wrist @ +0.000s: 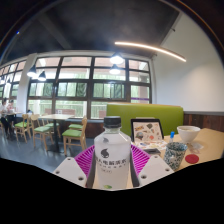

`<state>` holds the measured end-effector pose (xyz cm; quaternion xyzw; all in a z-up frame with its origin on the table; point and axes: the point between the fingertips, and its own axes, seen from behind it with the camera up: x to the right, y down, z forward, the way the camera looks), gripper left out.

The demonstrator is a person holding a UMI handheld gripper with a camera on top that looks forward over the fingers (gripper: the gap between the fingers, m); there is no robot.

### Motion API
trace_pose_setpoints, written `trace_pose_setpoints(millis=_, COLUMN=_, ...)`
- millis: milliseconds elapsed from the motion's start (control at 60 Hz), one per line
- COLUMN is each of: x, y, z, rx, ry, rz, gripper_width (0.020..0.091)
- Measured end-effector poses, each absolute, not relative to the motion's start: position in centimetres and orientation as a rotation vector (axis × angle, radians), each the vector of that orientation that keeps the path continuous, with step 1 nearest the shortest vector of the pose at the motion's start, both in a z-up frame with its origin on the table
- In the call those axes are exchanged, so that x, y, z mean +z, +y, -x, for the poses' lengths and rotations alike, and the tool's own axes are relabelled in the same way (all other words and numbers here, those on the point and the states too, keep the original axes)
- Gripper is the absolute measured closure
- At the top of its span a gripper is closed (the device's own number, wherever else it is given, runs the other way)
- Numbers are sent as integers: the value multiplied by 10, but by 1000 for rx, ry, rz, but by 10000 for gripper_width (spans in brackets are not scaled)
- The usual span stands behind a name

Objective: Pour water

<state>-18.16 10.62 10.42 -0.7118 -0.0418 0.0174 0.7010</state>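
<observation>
Claw [112, 166] is clamped on a clear water bottle [112, 152], bottom centre of frame: both pink pads [85, 158] press its sides, no gap visible. Bottle is upright, long axis vertical, white cap [113, 123] on top and apparently not yet removed. Pour target is probably the patterned cup [175, 153] at lower right, on the tabletop [207, 146], just right of and beyond the bottle; white bowl [188, 132] sits behind it. Next move likely hinges on shifting right, then tipping the neck toward the cup.

Bottle [112, 150] between tongs [112, 168], cup [176, 153] right
</observation>
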Motion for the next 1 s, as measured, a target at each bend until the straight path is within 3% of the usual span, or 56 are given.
trace_pose_setpoints(millis=117, x=103, y=110, z=173, rx=97, ry=-42, rz=1605, gripper_width=589)
trace_pose_setpoints(millis=250, x=104, y=108, z=176, rx=98, ry=-65, rz=1585, gripper_width=691)
trace_pose_setpoints(millis=467, x=105, y=121, z=171, rx=184, ry=-37, rz=1634, gripper_width=712)
trace_pose_setpoints(millis=700, x=150, y=150, z=91, rx=870, ry=625, rz=1506, gripper_width=711)
trace_pose_setpoints(millis=883, x=144, y=174, z=46, rx=1536, ry=1190, rz=1209, gripper_width=715)
trace_pose_setpoints(millis=917, x=159, y=176, z=52, rx=1561, ry=1307, rz=1152, gripper_width=713)
trace_pose_setpoints(millis=1000, x=154, y=178, z=37, rx=1627, ry=1425, rz=1047, gripper_width=708)
